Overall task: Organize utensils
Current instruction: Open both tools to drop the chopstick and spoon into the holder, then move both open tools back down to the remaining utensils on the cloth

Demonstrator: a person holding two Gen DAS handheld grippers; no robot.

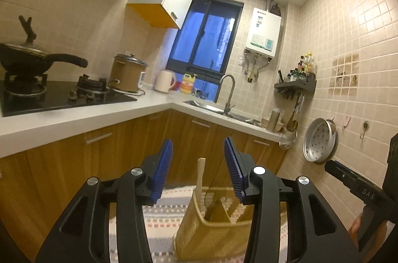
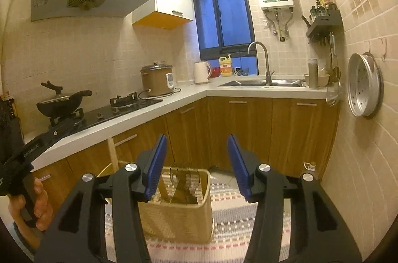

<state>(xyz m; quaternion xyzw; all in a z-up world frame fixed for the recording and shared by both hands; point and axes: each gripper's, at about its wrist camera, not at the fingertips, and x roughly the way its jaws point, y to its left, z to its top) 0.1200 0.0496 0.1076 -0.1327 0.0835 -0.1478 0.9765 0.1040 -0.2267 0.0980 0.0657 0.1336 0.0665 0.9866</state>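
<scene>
A tan woven utensil holder [image 1: 211, 235] with inner dividers stands low in front of me on a striped surface; it also shows in the right wrist view [image 2: 179, 215]. A pale wooden utensil handle [image 1: 200, 178] sticks up from its left side, also seen in the right wrist view [image 2: 113, 153]. My left gripper [image 1: 198, 151] is open and empty, held above the holder. My right gripper [image 2: 197, 148] is open and empty, above and behind the holder. The right gripper's body [image 1: 353, 183] shows at the right edge of the left wrist view.
A white L-shaped counter [image 2: 194, 92] carries a black wok [image 2: 62, 101] on the stove, a rice cooker [image 2: 156, 80], a kettle [image 2: 202, 72] and a sink with tap [image 2: 263, 82]. A steamer tray [image 2: 364, 85] and ladles hang on the right wall. Wooden cabinets stand below.
</scene>
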